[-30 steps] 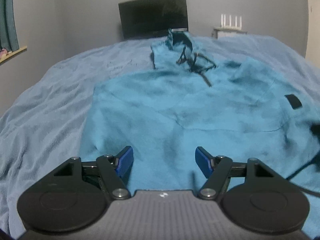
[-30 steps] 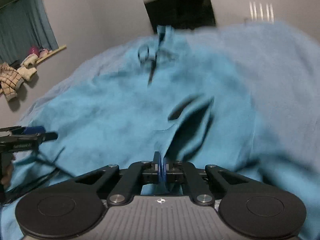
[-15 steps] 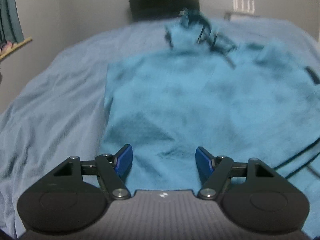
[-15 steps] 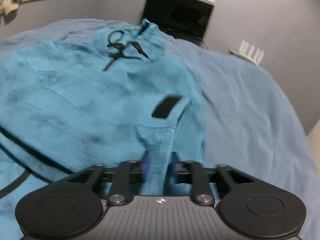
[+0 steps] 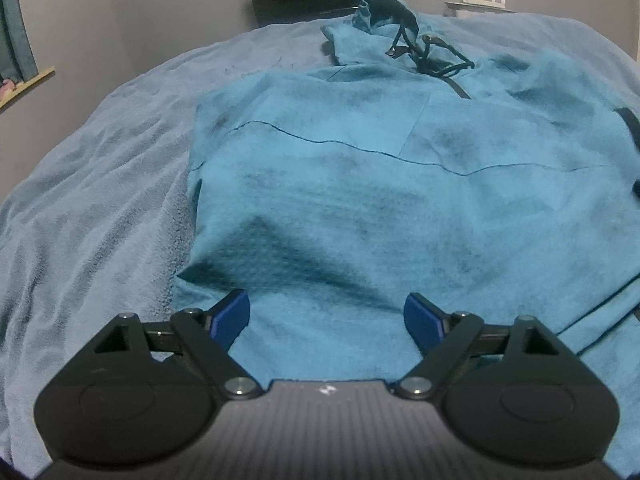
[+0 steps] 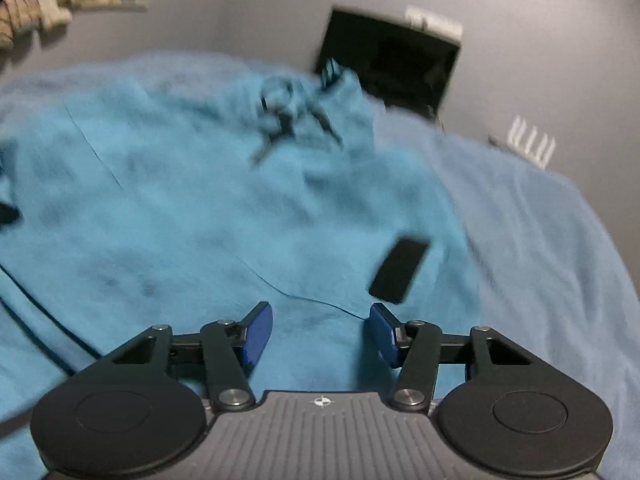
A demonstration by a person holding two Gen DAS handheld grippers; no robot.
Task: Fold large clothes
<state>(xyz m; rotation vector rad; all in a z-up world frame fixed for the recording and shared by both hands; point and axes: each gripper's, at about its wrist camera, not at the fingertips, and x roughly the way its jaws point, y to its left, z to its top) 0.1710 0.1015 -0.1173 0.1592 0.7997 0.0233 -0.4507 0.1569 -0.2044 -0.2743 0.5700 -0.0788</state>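
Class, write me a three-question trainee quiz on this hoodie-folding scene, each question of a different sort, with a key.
1. True or false: the right claw grips the hoodie.
2. The hoodie lies on: A) a wooden table B) a blue blanket C) a tiled floor.
3. Fill in: the black drawstring lies near the hoodie's ____.

Key
1. False: its jaws have just been opening; fabric lies below, unclamped.
2. B
3. hood
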